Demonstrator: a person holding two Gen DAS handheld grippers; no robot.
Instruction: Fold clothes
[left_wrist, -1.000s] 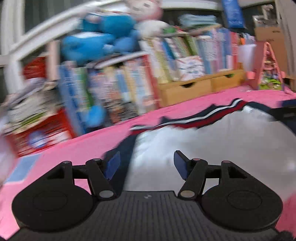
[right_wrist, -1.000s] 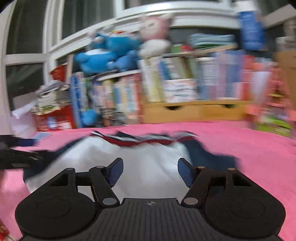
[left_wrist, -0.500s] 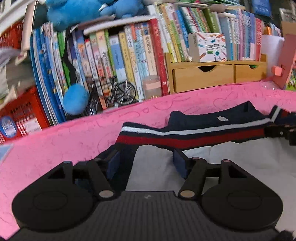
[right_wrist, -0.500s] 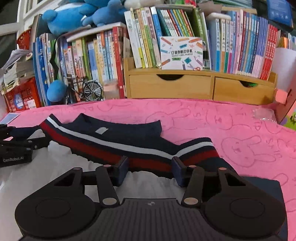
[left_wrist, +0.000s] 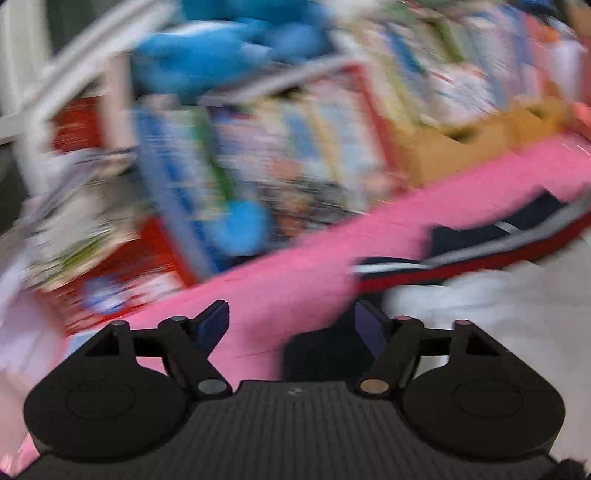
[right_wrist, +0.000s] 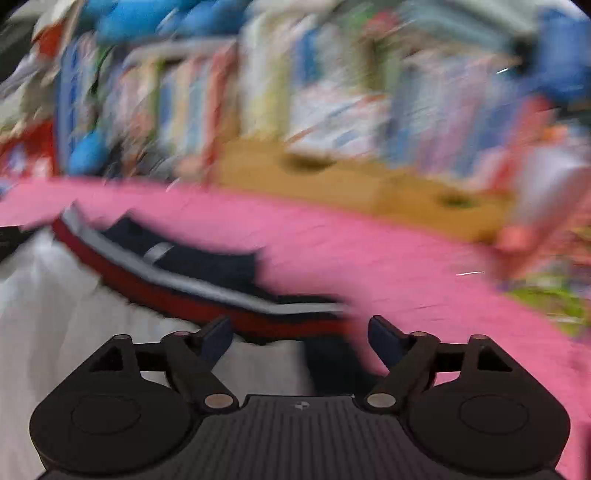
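Both views heavily motion-blurred. Pink cloth-covered surface (left_wrist: 295, 280) runs under and ahead of both tongs. Behind it, far side: rows of books (right_wrist: 332, 99), a wooden drawer unit (right_wrist: 343, 181), blue plush toy (left_wrist: 207, 59) on top of the books, red crate (left_wrist: 122, 280) ahead-left of the left tongs.

Garment (right_wrist: 62, 295), white body w/ navy collar and red/white stripe band, lies flat on the surface: ahead-right of the left tongs (left_wrist: 291, 325), ahead-left of the right tongs (right_wrist: 299, 336).

Left tongs: fingers apart and opening, nothing clamped; a dark navy edge of the garment shows between them, next to the right finger. Right tongs: wide apart, opening, stripe band and navy sleeve lie in the gap, not pinched.
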